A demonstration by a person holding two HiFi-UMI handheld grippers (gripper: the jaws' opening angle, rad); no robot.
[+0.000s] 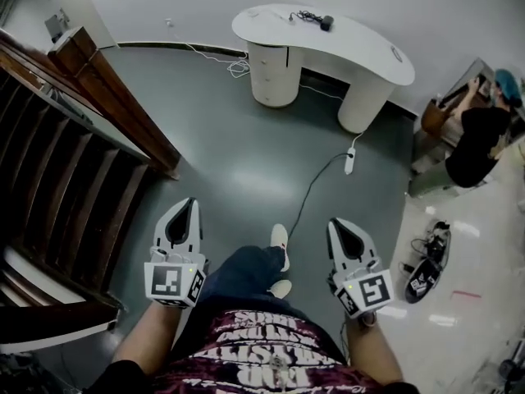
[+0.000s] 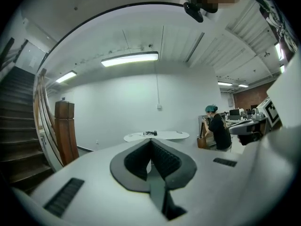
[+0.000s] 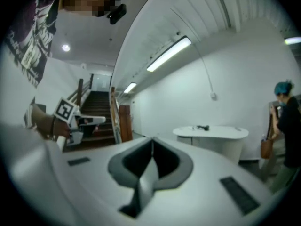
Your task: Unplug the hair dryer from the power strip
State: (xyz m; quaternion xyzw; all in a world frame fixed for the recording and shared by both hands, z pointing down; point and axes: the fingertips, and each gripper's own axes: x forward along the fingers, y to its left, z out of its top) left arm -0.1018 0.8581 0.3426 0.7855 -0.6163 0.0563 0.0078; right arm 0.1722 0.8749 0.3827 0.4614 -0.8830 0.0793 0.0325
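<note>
Left gripper (image 1: 190, 203) and right gripper (image 1: 335, 223) both closed, empty — power strip (image 1: 349, 162) on the floor (image 1: 238, 146) ahead.

Grey floor (image 1: 238, 167) bears a white power strip (image 1: 349, 162) and a white desk (image 1: 369, 49)

Place: a large, bare indoor work hall, more lab or studio than home.
Shell: smooth grey floor (image 1: 238, 154), plain white walls, long strip lights (image 2: 129, 59) on a high ceiling.
Stairs: a dark wooden staircase (image 1: 57, 162) rises along one side.
Furniture: one white curved bench (image 1: 328, 35) by the wall.
Work signs: a power strip (image 1: 349, 162) lies loose on the floor; a person (image 1: 480, 134) stands at a cluttered corner station.
</note>
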